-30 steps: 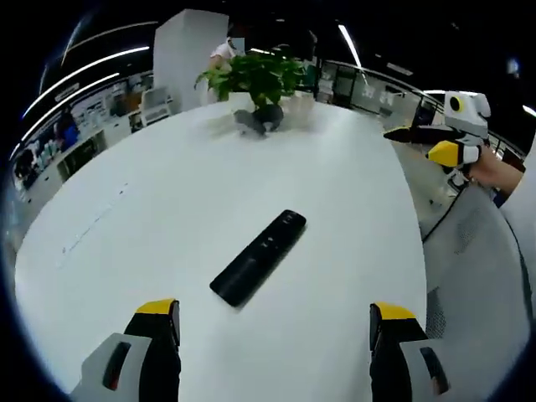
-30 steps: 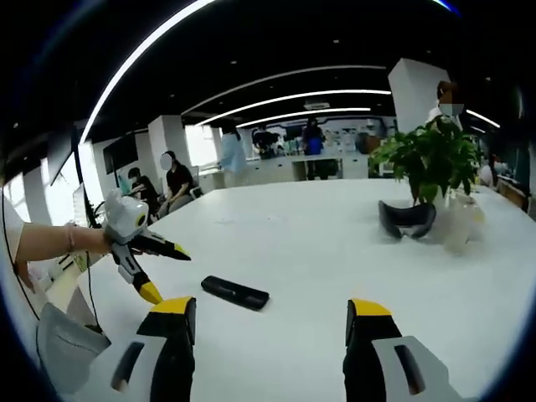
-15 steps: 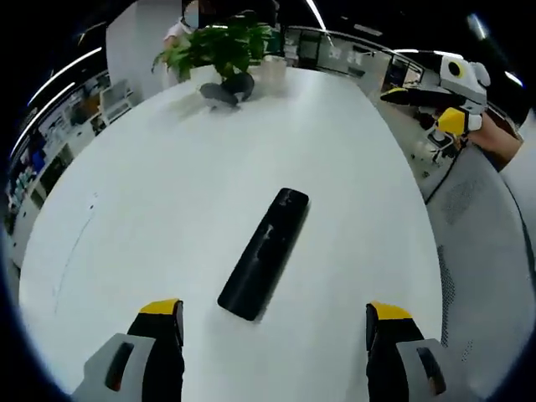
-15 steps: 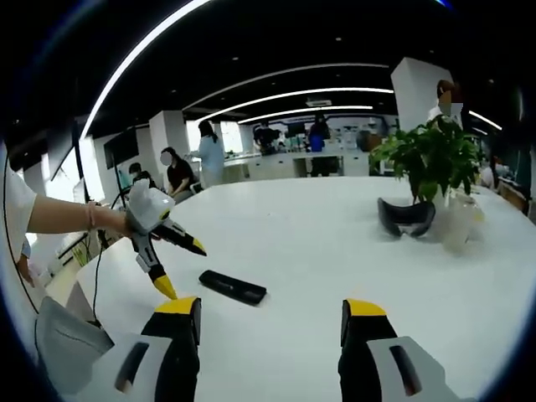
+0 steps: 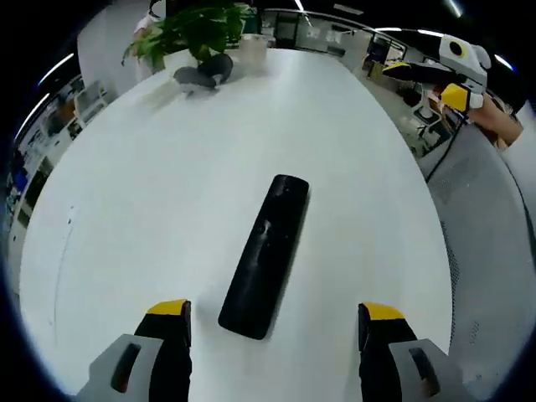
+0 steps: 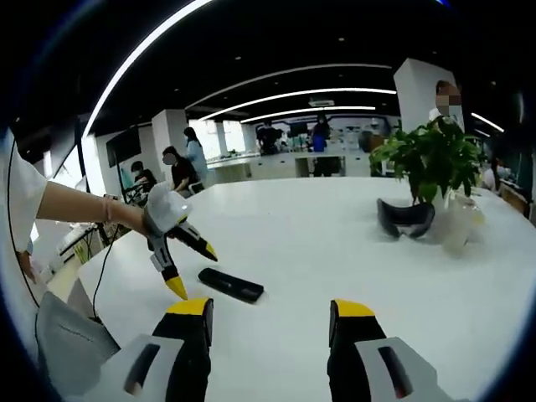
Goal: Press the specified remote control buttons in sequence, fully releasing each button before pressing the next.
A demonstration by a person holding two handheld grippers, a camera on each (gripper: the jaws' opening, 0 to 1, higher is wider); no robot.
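Left gripper view: the left gripper [image 5: 272, 322] hangs over the white table [image 5: 126, 218] with its jaws spread wide and nothing between them. The black remote control [image 5: 266, 254] lies flat directly ahead of them, its near end falling in the gap between the two yellow-tipped jaws and its long axis running away from the camera, leaning slightly right toward the far end of the table. It sits nearer the table's right-hand edge than its left. No jaw touches it, and the buttons are too dim to tell apart. Far off, at the upper right past the table edge, the right gripper [image 5: 419, 79] is held in a hand, well apart from the remote. A potted plant [image 5: 188, 29] stands at the far end.

Right gripper view: the right gripper [image 6: 270, 314] also has its jaws parted and empty. From here the remote control [image 6: 230, 286] lies near the table's left edge, its long axis crosswise to these jaws, ahead and to the left. The left gripper [image 6: 191, 266] is poised just above and beside the remote's left end, jaws splayed.

The left gripper is clearly the nearer one, and I judge a press would come from a downward dip along the remote's length.
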